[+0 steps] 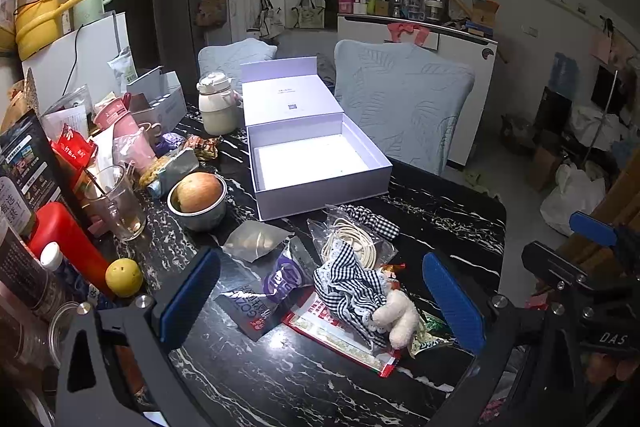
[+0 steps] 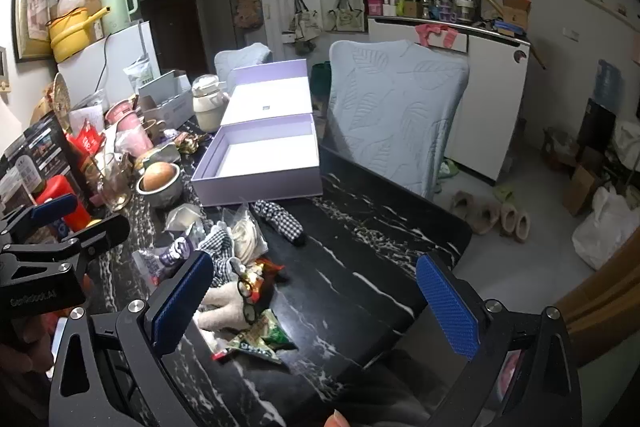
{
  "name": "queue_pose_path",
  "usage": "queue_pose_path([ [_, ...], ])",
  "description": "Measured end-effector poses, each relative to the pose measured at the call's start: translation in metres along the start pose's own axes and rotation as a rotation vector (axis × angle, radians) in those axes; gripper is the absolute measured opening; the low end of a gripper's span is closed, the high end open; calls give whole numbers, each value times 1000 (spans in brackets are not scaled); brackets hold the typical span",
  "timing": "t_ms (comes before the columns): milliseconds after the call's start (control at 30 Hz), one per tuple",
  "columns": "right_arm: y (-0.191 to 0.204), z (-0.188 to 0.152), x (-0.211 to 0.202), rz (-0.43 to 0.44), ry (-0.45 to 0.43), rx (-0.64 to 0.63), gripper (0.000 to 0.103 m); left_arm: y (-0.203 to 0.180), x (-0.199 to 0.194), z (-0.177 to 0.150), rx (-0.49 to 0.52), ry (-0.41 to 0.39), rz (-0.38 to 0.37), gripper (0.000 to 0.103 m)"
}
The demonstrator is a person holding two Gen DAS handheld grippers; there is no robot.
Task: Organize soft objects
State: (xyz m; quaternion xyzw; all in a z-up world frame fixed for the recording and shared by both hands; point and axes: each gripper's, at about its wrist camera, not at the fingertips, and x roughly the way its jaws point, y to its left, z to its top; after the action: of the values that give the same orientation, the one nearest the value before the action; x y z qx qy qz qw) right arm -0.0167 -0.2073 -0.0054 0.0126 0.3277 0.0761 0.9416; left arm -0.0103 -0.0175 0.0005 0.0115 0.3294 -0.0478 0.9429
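Plush toy (image 1: 398, 315) between wide-open left tongs (image 1: 320, 303); right tongs (image 2: 316, 303) (empty) equally agape above table (image 2: 360, 267).

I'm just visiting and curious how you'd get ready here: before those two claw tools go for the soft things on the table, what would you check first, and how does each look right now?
1. Lavender cardboard box open and bare inside: ok.
2. Left gripper open, fingers apart, holding nothing: ok.
3. Right gripper open, holding nothing: ok.
4. Small cream plush toy within sight and uncovered on top: ok.
5. Black-and-white gingham fabric piece free of the toy: not ok, they touch and overlap.
6. Snack wrappers under the soft pile will stay put when lifting: cannot tell.
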Motion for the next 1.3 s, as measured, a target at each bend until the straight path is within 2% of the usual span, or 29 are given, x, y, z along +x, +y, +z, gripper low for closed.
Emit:
queue_pose_path([
  [1300, 1, -6, 2, 2, 18, -12, 103, -10, -3, 0, 20, 4, -18, 103],
])
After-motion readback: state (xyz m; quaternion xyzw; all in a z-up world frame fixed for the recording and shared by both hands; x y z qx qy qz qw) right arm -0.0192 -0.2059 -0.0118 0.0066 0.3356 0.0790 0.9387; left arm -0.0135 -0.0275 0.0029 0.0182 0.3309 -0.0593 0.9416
